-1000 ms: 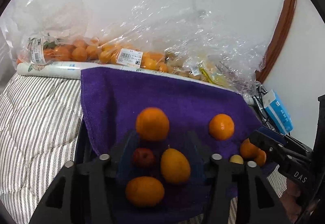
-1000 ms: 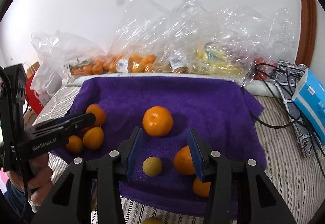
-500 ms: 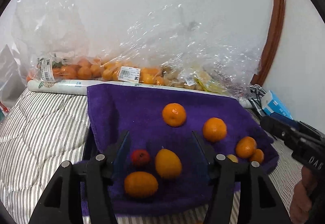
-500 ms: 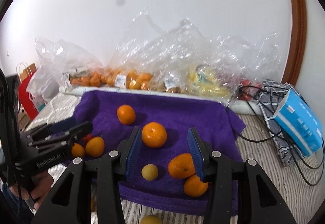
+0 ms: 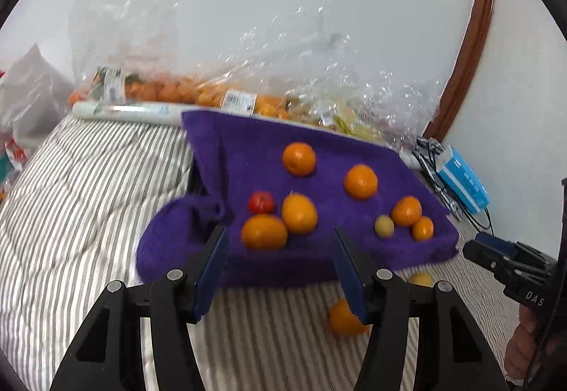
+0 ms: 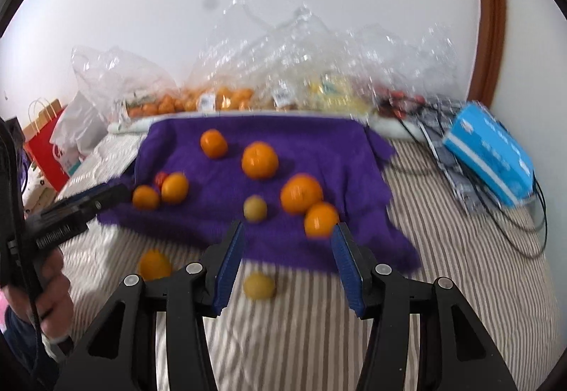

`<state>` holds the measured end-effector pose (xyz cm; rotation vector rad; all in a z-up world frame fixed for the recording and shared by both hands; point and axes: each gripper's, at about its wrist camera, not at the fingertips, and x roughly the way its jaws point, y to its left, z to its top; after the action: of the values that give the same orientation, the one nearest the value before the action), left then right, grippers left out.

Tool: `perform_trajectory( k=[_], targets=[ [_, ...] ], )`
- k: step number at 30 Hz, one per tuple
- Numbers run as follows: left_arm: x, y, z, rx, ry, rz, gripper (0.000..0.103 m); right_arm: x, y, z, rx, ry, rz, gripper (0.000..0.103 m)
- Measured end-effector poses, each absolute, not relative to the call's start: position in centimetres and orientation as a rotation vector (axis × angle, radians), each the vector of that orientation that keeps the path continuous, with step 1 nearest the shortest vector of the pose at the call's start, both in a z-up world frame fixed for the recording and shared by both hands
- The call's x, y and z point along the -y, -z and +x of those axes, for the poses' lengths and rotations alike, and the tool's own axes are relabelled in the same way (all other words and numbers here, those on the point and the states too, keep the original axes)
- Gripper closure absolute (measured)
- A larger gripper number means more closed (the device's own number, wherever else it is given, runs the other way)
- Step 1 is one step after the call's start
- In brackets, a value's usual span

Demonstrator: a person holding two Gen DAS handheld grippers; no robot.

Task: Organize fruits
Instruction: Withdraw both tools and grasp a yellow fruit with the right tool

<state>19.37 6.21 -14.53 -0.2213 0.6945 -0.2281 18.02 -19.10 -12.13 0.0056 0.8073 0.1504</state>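
Note:
A purple towel (image 5: pixel 248 150) lies on a striped bedspread with several oranges on it, a small red fruit (image 5: pixel 261 202) and a small yellow-green fruit (image 5: pixel 384 225). An orange (image 5: pixel 342 318) and a yellow fruit (image 5: pixel 420 279) lie off the towel on the bedspread. My left gripper (image 5: pixel 280 238) hovers open before the towel's front edge and holds nothing. In the right wrist view the right gripper (image 6: pixel 288 228) hangs over the same edge, its jaws opening with nothing between them. The yellow fruit (image 6: pixel 259 284) lies just below its fingers, an orange (image 6: pixel 154 265) to its left.
Clear plastic bags of oranges (image 5: pixel 170 91) and other produce line the wall behind the towel. A blue box (image 6: pixel 490 153) and black cables (image 6: pixel 524 213) lie on the right. A red paper bag (image 6: pixel 44 146) stands at far left. A hand (image 6: pixel 49 291) holds the left gripper (image 6: pixel 102 196).
Both grippers have drawn back from the towel, so the fruits look smaller and farther off. The two fruits on the bedspread have come into view. The right jaws stand slightly wider.

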Motion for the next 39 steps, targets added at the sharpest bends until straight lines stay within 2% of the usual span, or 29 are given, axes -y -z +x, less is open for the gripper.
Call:
perform_trajectory(
  k=[5, 19, 22, 24, 39],
  targets=[
    [-7.3, 16.0, 18.4, -0.762, 0.193, -0.266, 0.048, 20.1, 14.3, 16.7, -0.877, -0.142, 0.029, 0.057],
    [-6.4, 16.7, 17.6, -0.756, 0.191, -0.221, 0.047, 17.7, 16.9, 17.7, -0.872, -0.216, 0.01, 0.058],
    [-6.3, 16.6, 17.5, -0.747, 0.211, -0.223, 0.047, 16.7, 17.7, 18.6, -0.892, -0.219, -0.019, 0.066],
    [-6.3, 16.5, 17.4, -0.741, 0.216, -0.222, 0.047, 16.3, 18.3, 18.9, -0.909, -0.212, -0.039, 0.076],
    [-5.5, 16.7, 17.4, -0.738, 0.237, -0.211, 0.048, 18.9, 17.1, 17.5, -0.838, -0.194, 0.017, 0.076]
  ],
)
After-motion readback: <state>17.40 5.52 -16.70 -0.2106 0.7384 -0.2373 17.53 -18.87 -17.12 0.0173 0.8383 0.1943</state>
